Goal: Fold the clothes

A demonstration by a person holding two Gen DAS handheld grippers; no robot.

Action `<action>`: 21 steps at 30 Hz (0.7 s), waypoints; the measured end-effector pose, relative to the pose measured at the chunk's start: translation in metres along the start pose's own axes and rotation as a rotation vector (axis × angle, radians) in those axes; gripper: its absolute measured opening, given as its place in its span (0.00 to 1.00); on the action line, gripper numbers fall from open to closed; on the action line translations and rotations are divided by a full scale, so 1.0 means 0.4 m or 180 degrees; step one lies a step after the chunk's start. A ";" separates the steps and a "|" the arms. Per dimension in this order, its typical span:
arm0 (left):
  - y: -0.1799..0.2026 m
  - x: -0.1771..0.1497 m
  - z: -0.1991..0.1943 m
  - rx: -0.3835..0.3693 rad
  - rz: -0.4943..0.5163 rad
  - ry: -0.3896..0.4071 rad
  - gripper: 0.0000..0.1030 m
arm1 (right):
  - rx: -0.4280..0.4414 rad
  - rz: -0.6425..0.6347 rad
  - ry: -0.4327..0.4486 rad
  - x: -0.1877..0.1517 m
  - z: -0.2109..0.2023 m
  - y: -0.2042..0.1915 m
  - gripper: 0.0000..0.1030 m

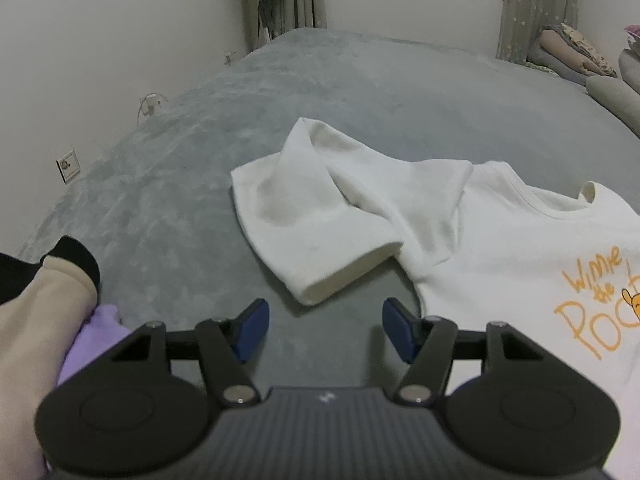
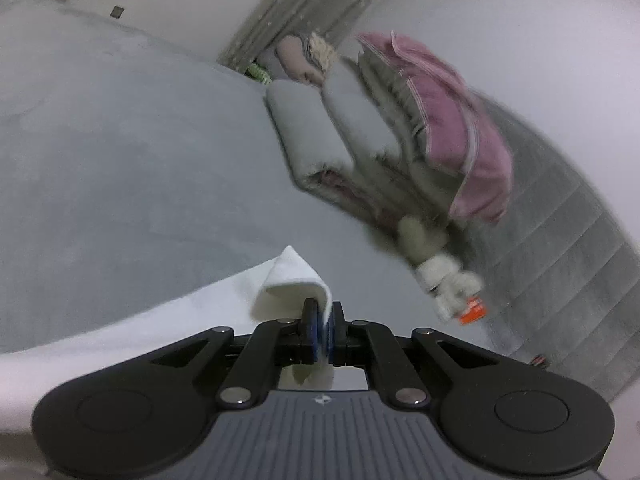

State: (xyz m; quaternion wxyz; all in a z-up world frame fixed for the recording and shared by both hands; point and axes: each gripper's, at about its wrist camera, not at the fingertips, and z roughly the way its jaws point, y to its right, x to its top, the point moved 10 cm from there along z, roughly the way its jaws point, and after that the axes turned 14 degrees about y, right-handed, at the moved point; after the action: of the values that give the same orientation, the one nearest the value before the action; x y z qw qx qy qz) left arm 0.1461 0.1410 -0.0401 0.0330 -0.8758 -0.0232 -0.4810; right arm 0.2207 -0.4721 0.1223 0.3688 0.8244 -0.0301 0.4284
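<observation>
The left gripper [image 1: 325, 330] is hanging with its 2 blue pads [image 1: 252, 330] standing apart, nothing between them and nothing touching them; only grey bed cover [image 1: 168, 184] is showing in the gap. Just ahead of it the white T-shirt [image 1: 500, 248] is lying on the cover, its near sleeve [image 1: 320, 248] pointing back toward the pads, and the body with orange lettering is spreading off to the gripper's right. To its left, cream and purple garments [image 1: 60, 320] are lying close beside the housing.

The right gripper [image 2: 323, 334] is pinching the T-shirt's edge [image 2: 296, 276] tight between its closed pads, the cloth curling up over the fingertips and trailing away to its left. Farther ahead to the right, folded bedding [image 2: 340, 128] and a pink blanket [image 2: 460, 128] are sitting, blurred.
</observation>
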 end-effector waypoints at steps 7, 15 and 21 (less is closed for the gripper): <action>0.017 -0.005 0.007 -0.0005 0.0060 -0.0022 0.58 | 0.0435 0.0041 -0.0805 -0.283 0.082 -0.087 0.05; -0.017 0.044 -0.002 0.0017 -0.0089 0.0122 0.59 | 0.0162 0.0117 -0.0663 -0.285 0.041 0.006 0.21; -0.103 0.090 0.021 0.0273 -0.0168 0.0208 0.60 | 0.1023 0.0033 -0.0266 -0.163 -0.069 -0.145 0.21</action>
State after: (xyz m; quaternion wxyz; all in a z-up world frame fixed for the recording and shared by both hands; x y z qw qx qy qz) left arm 0.1697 0.1831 -0.0129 0.0585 -0.8565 -0.0658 -0.5086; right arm 0.1818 -0.4297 0.0510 0.2283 0.8897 0.0192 0.3949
